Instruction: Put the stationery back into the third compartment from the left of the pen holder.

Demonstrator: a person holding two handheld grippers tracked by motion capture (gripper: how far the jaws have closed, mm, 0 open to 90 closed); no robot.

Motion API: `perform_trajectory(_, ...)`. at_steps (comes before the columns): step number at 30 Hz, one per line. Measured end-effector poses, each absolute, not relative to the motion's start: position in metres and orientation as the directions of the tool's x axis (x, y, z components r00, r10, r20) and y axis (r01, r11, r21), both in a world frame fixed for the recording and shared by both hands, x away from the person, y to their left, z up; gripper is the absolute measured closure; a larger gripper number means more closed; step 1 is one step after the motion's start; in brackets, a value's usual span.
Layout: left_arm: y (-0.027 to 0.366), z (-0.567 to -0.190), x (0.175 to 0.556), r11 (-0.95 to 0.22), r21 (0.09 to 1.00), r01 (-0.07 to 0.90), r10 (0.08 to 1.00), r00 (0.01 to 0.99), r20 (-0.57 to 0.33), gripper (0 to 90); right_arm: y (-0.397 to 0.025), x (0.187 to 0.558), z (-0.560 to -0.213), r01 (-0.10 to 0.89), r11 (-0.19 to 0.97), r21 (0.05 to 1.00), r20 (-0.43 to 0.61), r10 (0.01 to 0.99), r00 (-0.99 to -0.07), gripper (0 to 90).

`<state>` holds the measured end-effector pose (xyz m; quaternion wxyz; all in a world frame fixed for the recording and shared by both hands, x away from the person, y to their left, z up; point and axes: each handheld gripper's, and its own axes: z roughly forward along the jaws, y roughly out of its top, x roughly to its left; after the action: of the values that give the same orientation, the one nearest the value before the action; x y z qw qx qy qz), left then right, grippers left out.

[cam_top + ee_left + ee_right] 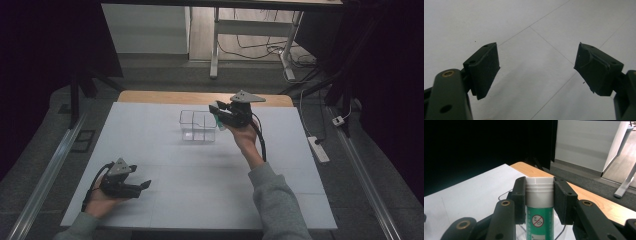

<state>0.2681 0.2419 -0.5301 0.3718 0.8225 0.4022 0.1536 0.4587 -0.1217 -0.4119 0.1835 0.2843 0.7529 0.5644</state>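
Observation:
A green tube with a white screw cap is clamped by its cap in my right gripper, which is shut on it. In the high view this gripper hovers at the right edge of a clear plastic container, with the tube hanging below the jaws. The container's thin rim shows beneath the jaws in the right gripper view. My left gripper rests low at the near left of the table, open, with nothing between its pads.
A white mat covers the table, with a strip of bare wood along the far edge. Beyond it are dark floor, desk legs, loose cables and a power strip at the right.

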Motion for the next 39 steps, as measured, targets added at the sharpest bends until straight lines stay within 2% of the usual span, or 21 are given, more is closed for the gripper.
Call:
perform_trajectory(7, 0.242, -0.530, 0.268, -0.401, 0.735, 0.547, 0.775, 0.631, -0.047, 19.1, -0.117, 0.470, -0.416, 0.245, 0.159, 0.956, 0.086, 0.646, -0.759, 64.0)
perform_trajectory(14, 0.243, -0.530, 0.268, -0.386, 0.740, 0.550, 0.770, 0.634, -0.069, 19.0, -0.107, 0.481, -0.419, 0.233, 0.158, 0.960, 0.077, 0.651, -0.756, 63.9)
perform_trajectory(26, 0.242, -0.530, 0.268, -0.396, 0.737, 0.547, 0.771, 0.634, -0.056, 19.1, -0.097, 0.500, -0.428, 0.258, 0.135, 0.957, 0.106, 0.666, -0.739, 63.0)
perform_trajectory(27, 0.242, -0.530, 0.268, -0.399, 0.735, 0.548, 0.771, 0.635, -0.055, 19.1, -0.097, 0.500, -0.429, 0.261, 0.140, 0.955, 0.104, 0.667, -0.737, 62.5)
perform_trajectory(28, 0.242, -0.530, 0.268, -0.399, 0.734, 0.550, 0.771, 0.635, -0.057, 19.1, -0.097, 0.500, -0.430, 0.262, 0.142, 0.955, 0.101, 0.672, -0.733, 57.9)
perform_trajectory(30, 0.242, -0.530, 0.268, -0.399, 0.733, 0.551, 0.771, 0.634, -0.058, 19.0, -0.097, 0.499, -0.432, 0.264, 0.145, 0.954, 0.098, 0.680, -0.726, 44.6)
perform_trajectory(39, 0.242, -0.531, 0.269, -0.397, 0.732, 0.554, 0.770, 0.634, -0.062, 19.0, -0.108, 0.493, -0.437, 0.302, 0.199, 0.932, 0.098, 0.664, -0.741, 43.5)
